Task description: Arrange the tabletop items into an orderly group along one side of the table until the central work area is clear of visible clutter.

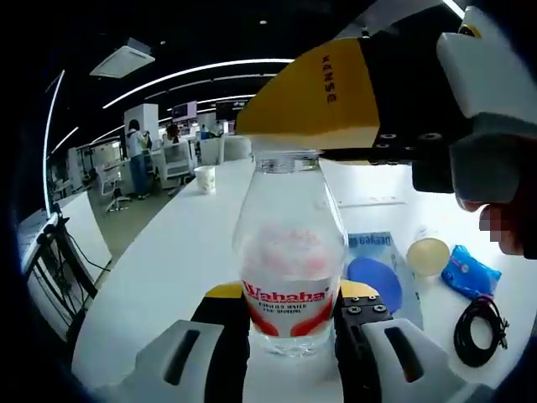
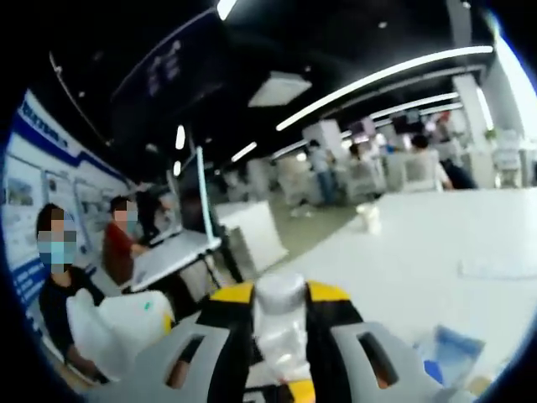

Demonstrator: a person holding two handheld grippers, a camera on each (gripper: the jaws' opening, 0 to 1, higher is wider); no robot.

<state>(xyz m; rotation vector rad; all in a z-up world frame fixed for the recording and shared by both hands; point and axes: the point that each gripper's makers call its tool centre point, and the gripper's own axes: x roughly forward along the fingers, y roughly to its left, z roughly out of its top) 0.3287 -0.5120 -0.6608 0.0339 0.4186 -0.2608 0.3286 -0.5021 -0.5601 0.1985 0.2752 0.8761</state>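
Bottle (image 1: 290,252), one: clear plastic, red "Wahaha" label, standing upright on the desk (image 1: 168,260), its base clenched between the jaws of the left tongs (image 1: 291,323). Its neck is under the right tongs (image 1: 336,92), which enter the left gripper view from the upper right, yellow and grey, held by a hand (image 1: 503,222). In the right gripper view the right tongs (image 2: 281,336) are clenched on the bottle's white top (image 2: 279,315), seen from above.

Cup (image 1: 205,178), one: white paper, standing far back on the desk; it shows again in the right gripper view (image 2: 367,218).

Items to the bottle's right in the left gripper view, one each: blue round lid or disc (image 1: 376,281) lying on a pale blue packet (image 1: 373,243); cream round object (image 1: 428,256); blue pouch (image 1: 470,273); coiled black cable (image 1: 478,332) at the desk's near right edge. The right gripper view blurs these into a bluish patch (image 2: 449,348) at lower right.

Right gripper view adds two seated people (image 2: 59,285) at a side desk on the left, plus a white, blurred shape (image 2: 117,323) beside the tongs, which I cannot identify.

Desk: long, white, glossy. Room: open office, dark ceiling with curved light strips (image 1: 193,71), further desks and standing people (image 1: 136,155) in the distance.
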